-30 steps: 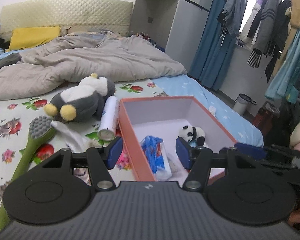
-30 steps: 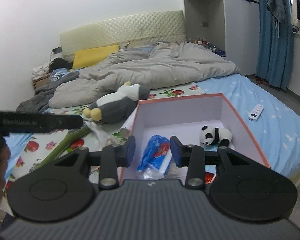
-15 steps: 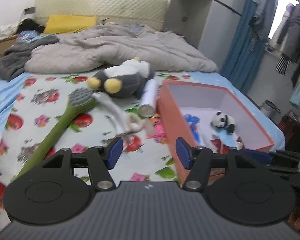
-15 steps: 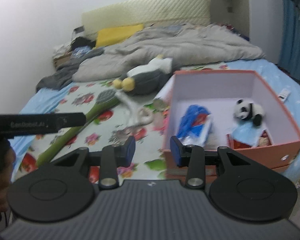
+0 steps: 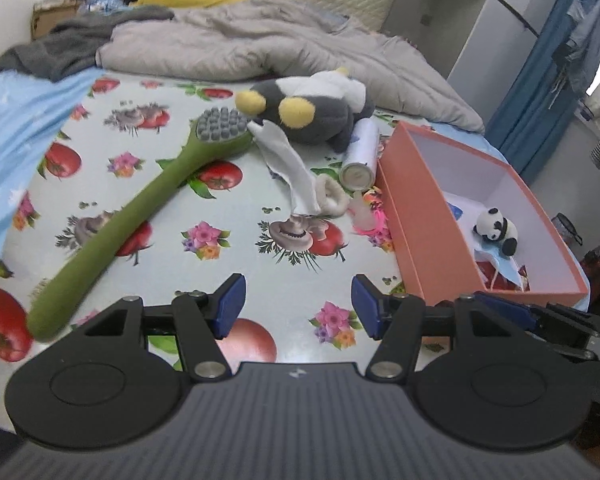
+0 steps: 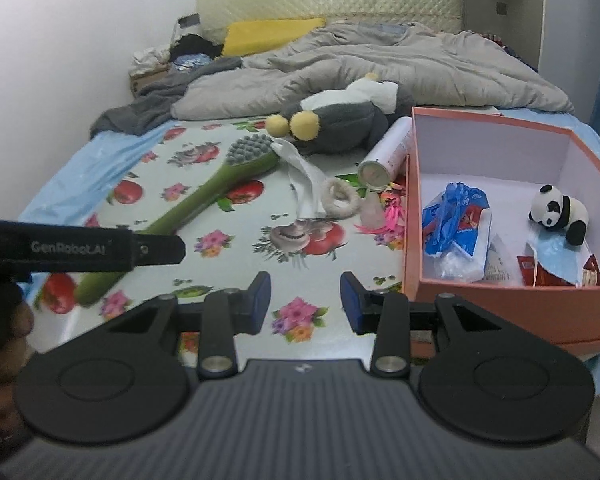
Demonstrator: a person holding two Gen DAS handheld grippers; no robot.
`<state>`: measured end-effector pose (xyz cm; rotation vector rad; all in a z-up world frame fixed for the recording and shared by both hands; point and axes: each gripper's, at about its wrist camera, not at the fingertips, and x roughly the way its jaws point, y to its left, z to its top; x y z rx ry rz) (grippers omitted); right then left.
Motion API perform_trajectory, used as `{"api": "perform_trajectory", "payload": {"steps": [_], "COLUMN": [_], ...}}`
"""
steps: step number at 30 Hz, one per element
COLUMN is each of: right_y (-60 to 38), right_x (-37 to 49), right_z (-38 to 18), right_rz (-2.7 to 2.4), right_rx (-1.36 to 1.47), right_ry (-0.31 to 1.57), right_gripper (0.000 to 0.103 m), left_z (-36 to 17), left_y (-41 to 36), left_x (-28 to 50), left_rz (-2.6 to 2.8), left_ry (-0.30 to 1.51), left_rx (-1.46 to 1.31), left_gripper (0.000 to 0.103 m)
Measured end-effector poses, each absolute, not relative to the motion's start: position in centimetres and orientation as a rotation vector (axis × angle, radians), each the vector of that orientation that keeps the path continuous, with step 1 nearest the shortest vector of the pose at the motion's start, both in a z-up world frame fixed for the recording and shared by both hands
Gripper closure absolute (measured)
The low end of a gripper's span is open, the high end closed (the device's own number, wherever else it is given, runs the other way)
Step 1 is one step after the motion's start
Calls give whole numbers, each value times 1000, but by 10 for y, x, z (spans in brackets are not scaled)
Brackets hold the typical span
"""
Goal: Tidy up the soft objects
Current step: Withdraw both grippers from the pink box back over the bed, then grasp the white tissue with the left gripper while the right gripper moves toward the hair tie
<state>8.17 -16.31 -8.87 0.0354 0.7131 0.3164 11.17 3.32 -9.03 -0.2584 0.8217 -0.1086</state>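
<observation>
Now both my left tongs [image 5: 298,306] and right tongs [image 6: 305,304] stand apart, empty. The white sock [image 5: 296,172] lies on the bed [image 5: 236,216] beside the orange box [image 5: 416,220]; it is light and limp, so I would pinch its bunched middle.

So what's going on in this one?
A person holds a gripper in each hand over a bed, tidying soft things into an orange box. The left gripper and right gripper are both open and empty. A small panda and a blue packet lie in the box; the plush penguin, green brush and white sock lie on the sheet.
</observation>
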Motion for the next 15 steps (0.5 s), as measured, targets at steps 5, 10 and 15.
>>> {"api": "perform_trajectory", "payload": {"steps": [5, 10, 15], "right_y": [-151, -141, -132], "right_x": [110, 141, 175], "right_z": [-103, -119, -135], "right_rz": [280, 236, 211], "right_rx": [-7, -56, -74], "right_ry": [724, 729, 749], "right_gripper": [63, 65, 66], "left_z": [-113, -136, -156], "left_y": [38, 42, 48], "left_x": [159, 211, 258], "left_rz": [-120, -132, -128], "left_ry": [851, 882, 914], "left_rx": [-312, -366, -419], "left_gripper": [39, 39, 38]}}
